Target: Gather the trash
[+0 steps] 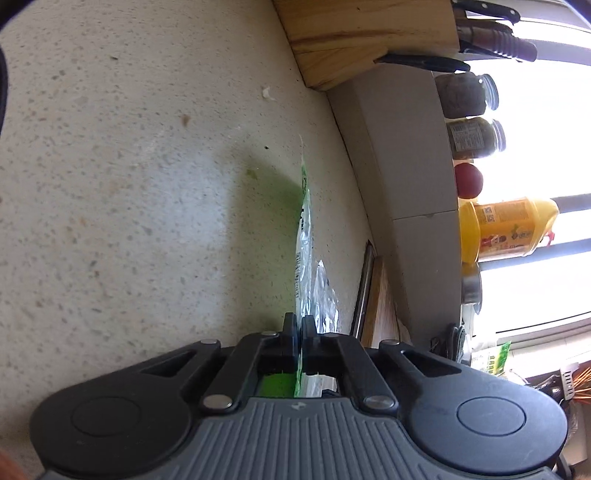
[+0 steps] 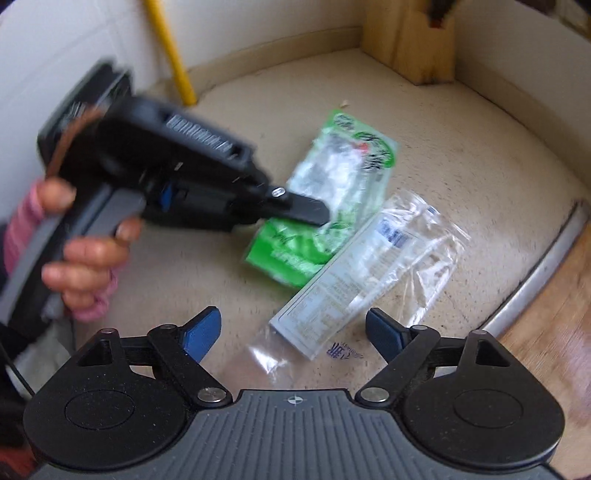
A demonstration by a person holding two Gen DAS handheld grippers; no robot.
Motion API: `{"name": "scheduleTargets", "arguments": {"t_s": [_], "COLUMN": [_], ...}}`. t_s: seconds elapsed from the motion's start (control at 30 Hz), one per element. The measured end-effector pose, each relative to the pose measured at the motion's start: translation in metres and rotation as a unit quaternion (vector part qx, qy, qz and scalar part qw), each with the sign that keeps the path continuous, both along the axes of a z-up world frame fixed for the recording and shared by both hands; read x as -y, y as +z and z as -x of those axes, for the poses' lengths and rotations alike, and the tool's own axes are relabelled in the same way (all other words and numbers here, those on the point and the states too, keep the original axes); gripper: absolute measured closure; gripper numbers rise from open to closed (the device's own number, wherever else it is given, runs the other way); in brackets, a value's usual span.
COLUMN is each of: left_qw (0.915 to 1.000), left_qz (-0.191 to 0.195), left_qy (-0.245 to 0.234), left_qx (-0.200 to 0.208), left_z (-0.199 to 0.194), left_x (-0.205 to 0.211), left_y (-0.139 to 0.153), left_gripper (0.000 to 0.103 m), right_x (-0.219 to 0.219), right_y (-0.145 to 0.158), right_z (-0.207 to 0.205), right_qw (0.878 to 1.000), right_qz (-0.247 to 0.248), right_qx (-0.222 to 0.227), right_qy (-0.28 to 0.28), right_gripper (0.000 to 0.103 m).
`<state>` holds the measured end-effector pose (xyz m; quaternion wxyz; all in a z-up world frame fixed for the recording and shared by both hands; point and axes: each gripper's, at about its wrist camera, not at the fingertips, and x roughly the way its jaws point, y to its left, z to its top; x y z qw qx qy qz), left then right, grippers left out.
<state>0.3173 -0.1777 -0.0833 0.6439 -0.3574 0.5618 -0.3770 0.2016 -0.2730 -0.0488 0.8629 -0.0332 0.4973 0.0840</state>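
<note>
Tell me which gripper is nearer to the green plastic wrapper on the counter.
Left. The left gripper is shut on the green plastic wrapper. The right gripper hangs open above the clear plastic wrapper beside it.

Left gripper (image 2: 310, 216) motion-blurred, its fingertips hiding middle of green wrapper (image 2: 295, 254); knife block (image 2: 410, 44) beyond wrapper cut off by top edge; wrapper print unreadable

home kitchen | knife block (image 1: 369, 33) | spice jars (image 1: 476, 138) | speckled countertop (image 1: 147, 184)
</note>
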Motion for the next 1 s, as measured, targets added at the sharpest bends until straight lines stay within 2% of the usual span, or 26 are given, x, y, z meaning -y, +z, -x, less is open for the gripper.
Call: {"name": "scheduleTargets", "arguments": {"t_s": [0.07,0.13,0.23,0.27,0.3,0.33,0.37,0.4,0.47,0.53,0.6,0.67,0.77,0.83,0.9,1.0], "left_qw": [1.0,0.9999,0.9998,0.9997,0.9996,0.9994,0.9991,0.9988,0.9978,0.9968,0.9963,0.9966,0.9975,0.9977,0.9979,0.9981], "left_qz": [0.006,0.011,0.014,0.012,0.013,0.016,0.02,0.022,0.024,0.031,0.03,0.026,0.026,0.027,0.027,0.021], "left_qy": [0.003,0.005,0.012,0.017,0.021,0.026,0.032,0.039,0.056,0.068,0.074,0.072,0.06,0.056,0.053,0.052], "left_qx": [0.0,0.006,0.012,0.013,0.014,0.015,0.018,0.022,0.026,0.029,0.031,0.03,0.027,0.026,0.025,0.023], "left_z": [0.002,0.005,0.006,0.006,0.005,0.005,0.004,0.004,0.002,0.001,0.005,0.011,0.019,0.022,0.024,0.026], "left_x": [0.001,-0.002,-0.011,-0.016,-0.021,-0.026,-0.032,-0.039,-0.056,-0.074,-0.089,-0.096,-0.095,-0.093,-0.095,-0.096], "left_y": [-0.001,-0.002,-0.001,-0.001,0.0,0.0,0.002,0.005,0.008,0.008,0.008,0.007,0.003,0.003,0.002,0.0], "left_gripper": [0.102,0.102,0.102,0.102,0.102,0.102,0.102,0.102,0.102,0.102,0.102,0.102,0.102,0.102,0.102,0.102], "right_x": [-0.007,-0.004,0.012,0.014,0.017,0.019,0.022,0.023,0.023,0.031,0.05,0.073,0.096,0.1,0.1,0.093], "right_y": [-0.002,0.0,0.004,0.006,0.009,0.01,0.009,0.006,0.002,0.004,0.009,0.012,0.005,-0.001,-0.007,-0.031], "right_z": [0.0,-0.001,-0.005,-0.007,-0.01,-0.014,-0.018,-0.023,-0.027,-0.025,-0.018,-0.012,-0.007,-0.01,-0.016,-0.018], "right_qw": [0.998,0.998,1.0,1.0,1.0,0.997,0.992,0.983,0.97,0.963,0.953,0.94,0.917,0.907,0.899,0.871], "right_qz": [0.057,0.057,0.02,0.004,-0.027,-0.072,-0.126,-0.181,-0.241,-0.268,-0.299,-0.329,-0.372,-0.393,-0.408,-0.457], "right_qx": [0.003,0.002,0.005,0.008,0.011,0.011,0.002,-0.012,-0.033,-0.038,-0.029,-0.019,-0.036,-0.044,-0.044,-0.06], "right_qy": [0.014,0.017,0.008,0.003,0.001,0.003,0.008,0.013,0.015,-0.008,-0.045,-0.085,-0.135,-0.146,-0.155,-0.168], "right_gripper": [0.013,0.016,0.017,0.02,0.022,0.029,0.034,0.033,0.034,0.034,0.027,0.021,0.019,0.021,0.019,0.019]}}
